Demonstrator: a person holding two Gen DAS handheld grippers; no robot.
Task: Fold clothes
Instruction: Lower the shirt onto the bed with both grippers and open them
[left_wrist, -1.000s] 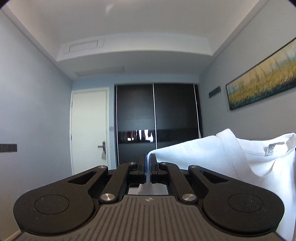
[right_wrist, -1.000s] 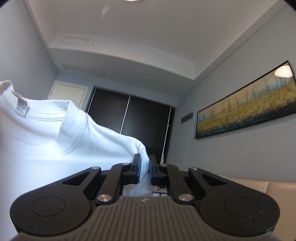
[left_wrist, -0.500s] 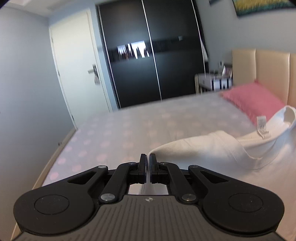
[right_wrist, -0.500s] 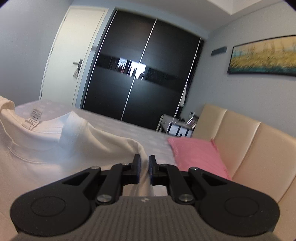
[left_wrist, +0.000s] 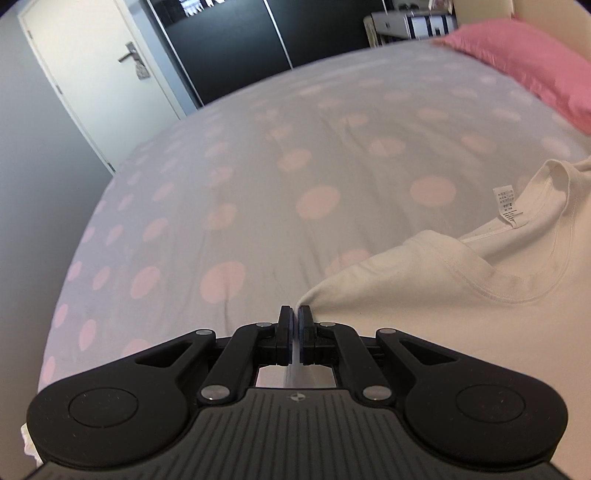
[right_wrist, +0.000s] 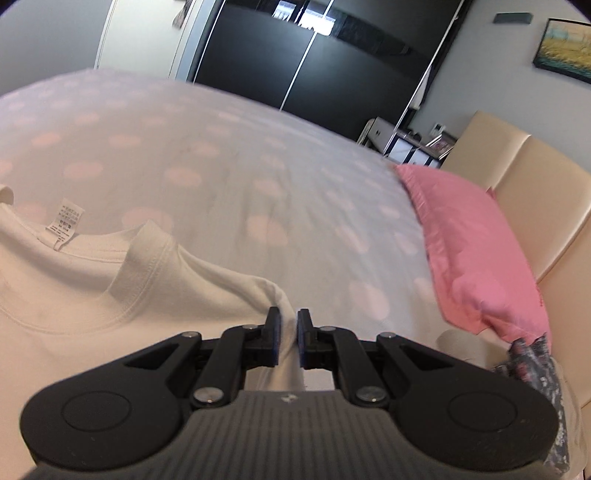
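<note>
Both grippers drop from ceiling-facing to the bed (left_wrist: 258, 177) | left gripper (left_wrist: 295, 314), right gripper (right_wrist: 288, 317) fingers pinching white T-shirt (left_wrist: 461, 295) shoulders | step: laying flat | next: lower, smooth, release

T-shirt (left_wrist: 461, 314) on the bed (left_wrist: 258, 184), pillow (right_wrist: 476, 243) to its right against the headboard (right_wrist: 535, 177), wardrobe (right_wrist: 314, 62) beyond the bed

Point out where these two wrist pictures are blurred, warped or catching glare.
Left wrist view: the dotted bedsheet is smeared by motion blur, while the left claw and the white T-shirt stay fairly sharp; fisheye bends the door. Right wrist view: sheet and pink pillow are softly blurred, the glossy wardrobe reflects bright window glare, and the bed curves strongly.
</note>
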